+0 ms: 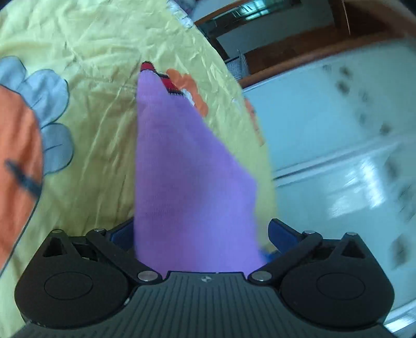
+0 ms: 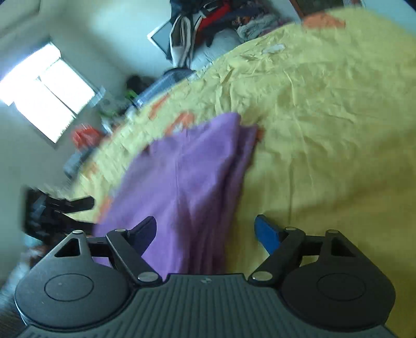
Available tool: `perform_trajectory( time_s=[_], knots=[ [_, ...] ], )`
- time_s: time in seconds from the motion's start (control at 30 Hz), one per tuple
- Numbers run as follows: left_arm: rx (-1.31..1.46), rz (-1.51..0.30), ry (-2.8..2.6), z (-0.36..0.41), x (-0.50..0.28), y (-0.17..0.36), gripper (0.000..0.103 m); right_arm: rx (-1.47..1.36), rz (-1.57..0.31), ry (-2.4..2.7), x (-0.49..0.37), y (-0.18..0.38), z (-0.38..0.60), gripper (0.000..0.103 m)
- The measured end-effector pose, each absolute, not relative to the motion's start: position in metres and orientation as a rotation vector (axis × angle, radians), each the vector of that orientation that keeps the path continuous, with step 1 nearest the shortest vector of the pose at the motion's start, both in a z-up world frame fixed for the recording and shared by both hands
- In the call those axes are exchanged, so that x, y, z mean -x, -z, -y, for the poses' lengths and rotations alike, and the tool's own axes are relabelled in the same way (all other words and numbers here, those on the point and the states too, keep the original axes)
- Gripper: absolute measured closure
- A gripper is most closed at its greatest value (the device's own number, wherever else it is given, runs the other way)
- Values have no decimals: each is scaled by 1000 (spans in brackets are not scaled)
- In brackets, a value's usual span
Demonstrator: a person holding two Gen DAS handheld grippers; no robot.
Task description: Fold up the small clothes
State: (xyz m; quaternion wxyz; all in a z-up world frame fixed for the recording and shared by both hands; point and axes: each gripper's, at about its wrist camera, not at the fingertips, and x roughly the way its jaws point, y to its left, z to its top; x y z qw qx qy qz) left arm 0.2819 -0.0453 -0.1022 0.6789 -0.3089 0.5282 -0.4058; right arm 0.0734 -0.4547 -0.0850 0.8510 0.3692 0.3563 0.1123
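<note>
A small purple garment (image 1: 182,166) with a red and black printed patch at its far tip hangs over the yellow bed sheet (image 1: 98,52). It runs down between the fingers of my left gripper (image 1: 201,234), whose jaws stand wide apart, so no grip shows. In the right wrist view the purple garment (image 2: 187,176) drapes in folds between the fingers of my right gripper (image 2: 205,231). Those jaws also stand wide apart with the cloth loose between them. My other gripper (image 2: 52,205) shows blurred at the left.
The sheet has orange and grey flower prints (image 1: 46,93). A white tiled floor (image 1: 338,156) and wooden furniture (image 1: 286,52) lie past the bed edge. A pile of clothes and bags (image 2: 208,23) and a bright window (image 2: 46,91) are beyond the bed.
</note>
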Motion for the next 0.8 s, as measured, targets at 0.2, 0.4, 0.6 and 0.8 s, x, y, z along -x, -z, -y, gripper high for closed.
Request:
perform_trajectory(
  time_s=[0.2, 0.4, 0.6, 0.8],
  knots=[
    [856, -1285, 897, 71, -349, 114, 4, -931, -776, -343, -140, 100, 478, 39],
    [375, -1261, 815, 123, -353, 93, 94, -757, -852, -269, -171, 90, 443, 79],
    [-38, -756, 820, 112, -258, 23, 95, -497, -684, -236, -125, 34, 385, 87],
    [-350, -122, 743, 69, -91, -39, 95, -291, -404, -256, -33, -45, 314, 88]
  ],
)
